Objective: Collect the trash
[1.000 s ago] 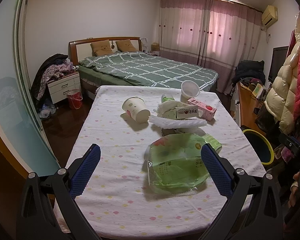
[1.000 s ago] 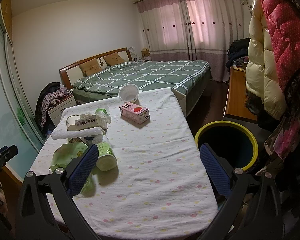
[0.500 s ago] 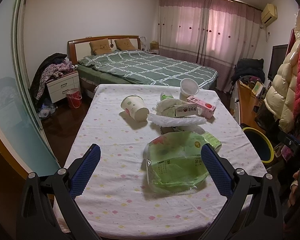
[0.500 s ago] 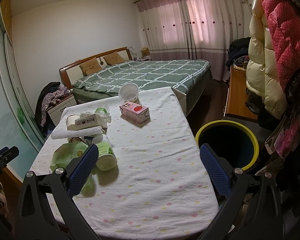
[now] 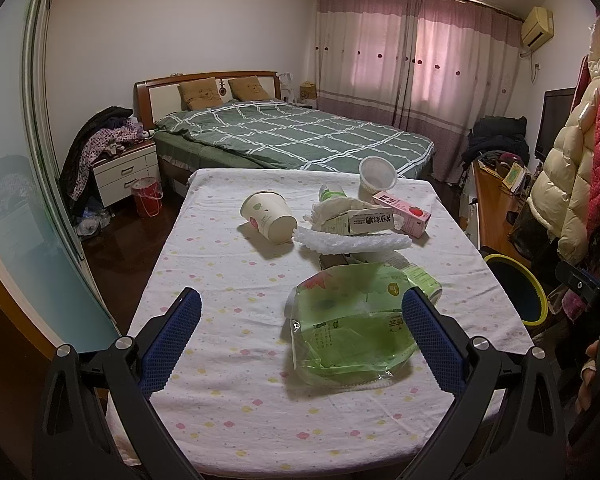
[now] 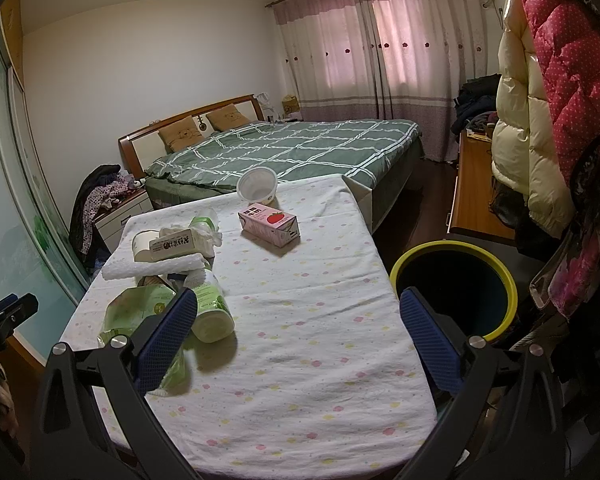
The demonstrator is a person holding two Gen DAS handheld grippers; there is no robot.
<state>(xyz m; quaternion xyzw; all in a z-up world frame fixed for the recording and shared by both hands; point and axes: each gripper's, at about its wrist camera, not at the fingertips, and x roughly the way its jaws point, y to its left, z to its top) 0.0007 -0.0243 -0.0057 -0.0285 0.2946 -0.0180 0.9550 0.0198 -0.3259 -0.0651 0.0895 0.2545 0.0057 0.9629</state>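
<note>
Trash lies on a table (image 5: pixel 228 360) covered with a dotted white cloth. Nearest my left gripper (image 5: pixel 300 332) is a green plastic pouch (image 5: pixel 348 320), between its open fingers but untouched. Behind it lie a white foam sheet (image 5: pixel 352 242), a paper cup (image 5: pixel 268 218) on its side, a small carton (image 5: pixel 364 220), a pink milk box (image 5: pixel 402 214) and a clear plastic cup (image 5: pixel 376 176). My right gripper (image 6: pixel 300 336) hangs open over the table's near edge, with a green bottle (image 6: pixel 210 308) by its left finger. A yellow-rimmed bin (image 6: pixel 456 284) stands right of the table.
A bed (image 5: pixel 292 136) with a green checked cover stands beyond the table. Left is a nightstand (image 5: pixel 124 172) with piled clothes and a red bucket (image 5: pixel 146 196). Padded jackets (image 6: pixel 540 120) hang at the right above a wooden desk (image 6: pixel 476 184). A glass sliding door (image 5: pixel 16 200) runs along the left.
Both views shift only slightly; the left gripper drifts a little and the table items sit marginally higher in frame. Nothing has been picked up or moved.
</note>
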